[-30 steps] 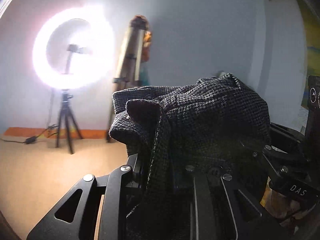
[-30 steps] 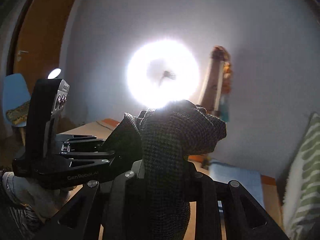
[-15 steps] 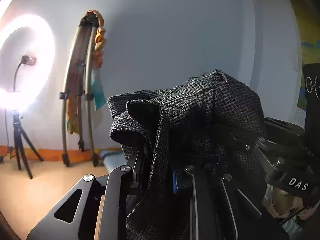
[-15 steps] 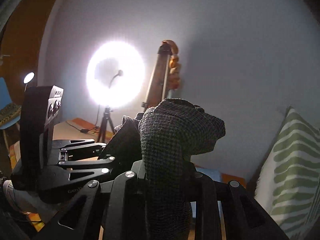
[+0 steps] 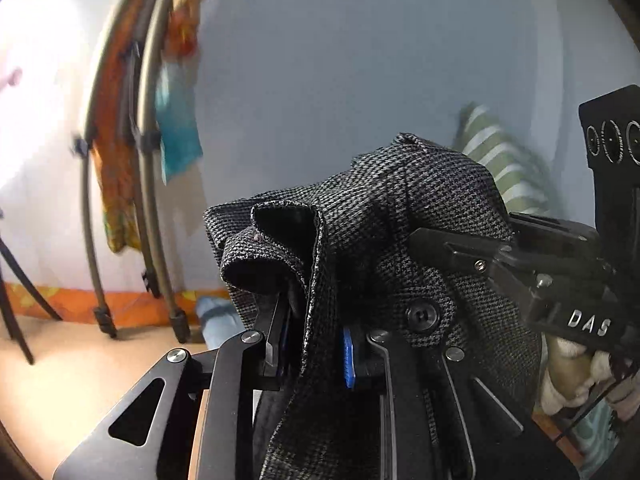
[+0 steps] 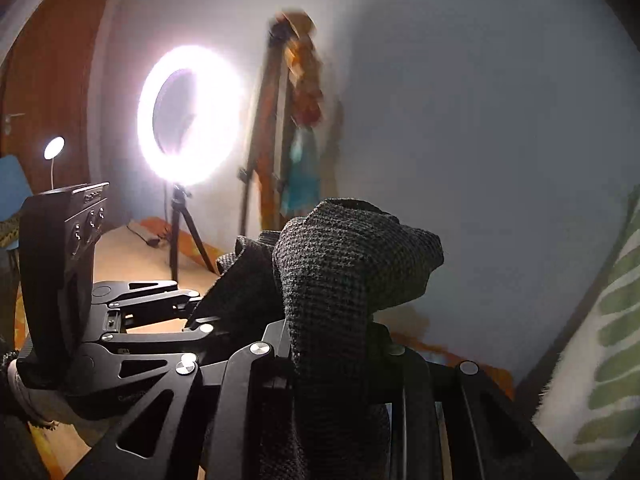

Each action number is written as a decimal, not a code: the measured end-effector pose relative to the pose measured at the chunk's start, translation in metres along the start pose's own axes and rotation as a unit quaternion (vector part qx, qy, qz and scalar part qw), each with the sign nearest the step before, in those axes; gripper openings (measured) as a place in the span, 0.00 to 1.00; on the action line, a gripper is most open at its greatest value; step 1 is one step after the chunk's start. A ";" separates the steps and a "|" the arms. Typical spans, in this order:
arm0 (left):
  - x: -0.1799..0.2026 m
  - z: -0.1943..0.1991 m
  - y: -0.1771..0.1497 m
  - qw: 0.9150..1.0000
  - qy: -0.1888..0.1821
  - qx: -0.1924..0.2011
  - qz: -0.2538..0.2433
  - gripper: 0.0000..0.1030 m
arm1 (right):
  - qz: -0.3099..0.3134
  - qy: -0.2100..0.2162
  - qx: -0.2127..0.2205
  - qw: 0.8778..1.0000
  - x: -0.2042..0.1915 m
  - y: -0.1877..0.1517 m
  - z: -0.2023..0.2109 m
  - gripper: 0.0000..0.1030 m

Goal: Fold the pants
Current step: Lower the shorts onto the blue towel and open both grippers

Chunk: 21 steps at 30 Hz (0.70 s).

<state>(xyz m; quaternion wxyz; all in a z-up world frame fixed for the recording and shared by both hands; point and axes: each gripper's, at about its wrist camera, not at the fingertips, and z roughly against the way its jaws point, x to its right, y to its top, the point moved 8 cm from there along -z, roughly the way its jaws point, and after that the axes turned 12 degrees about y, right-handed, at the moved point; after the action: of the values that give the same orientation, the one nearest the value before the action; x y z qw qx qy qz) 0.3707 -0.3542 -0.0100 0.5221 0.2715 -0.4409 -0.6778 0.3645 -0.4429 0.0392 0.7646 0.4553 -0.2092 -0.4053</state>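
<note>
Pants [image 5: 400, 232], dark woven cloth, stay bunched and pinched in both sets of jaws: the left gripper [image 5: 316, 340] and the right gripper [image 6: 332, 344] are clamped on the waistband, side by side. Behind the pants, the ring light [image 6: 190, 114] has slid leftward, and a striped cushion [image 5: 504, 168] now shows.

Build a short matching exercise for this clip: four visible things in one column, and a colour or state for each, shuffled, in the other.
Column one:
1. pants
2. ring light
3. pillow
4. left tongs

Column two:
A. green and white stripes
B. glowing white on a tripod
C. shut on fabric
D. dark grey weave with a black button, bunched up

Pairs: 1-D, 2-B, 3-A, 4-C
</note>
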 end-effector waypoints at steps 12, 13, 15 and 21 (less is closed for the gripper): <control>-0.020 -0.094 -0.007 0.997 0.051 -0.060 -0.008 0.21 | -0.192 -0.056 -0.107 0.974 0.168 -0.107 -0.104 0.56; -0.022 -0.093 -0.008 0.997 0.050 -0.061 -0.010 0.21 | -0.187 -0.062 -0.105 0.975 0.169 -0.104 -0.104 0.60; -0.027 -0.090 -0.012 0.997 0.048 -0.065 -0.003 0.21 | -0.189 -0.083 -0.099 0.973 0.175 -0.099 -0.097 0.64; -0.040 -0.072 -0.026 0.997 0.033 -0.076 0.008 0.21 | -0.256 -0.066 -0.058 0.963 0.189 -0.089 -0.075 0.65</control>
<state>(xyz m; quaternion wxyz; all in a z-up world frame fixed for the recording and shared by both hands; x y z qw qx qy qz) 0.4300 -0.3369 -0.0700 0.5611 0.2500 -0.3727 -0.6956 0.4881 -0.5800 -0.0844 0.6449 0.4209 -0.1122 -0.6280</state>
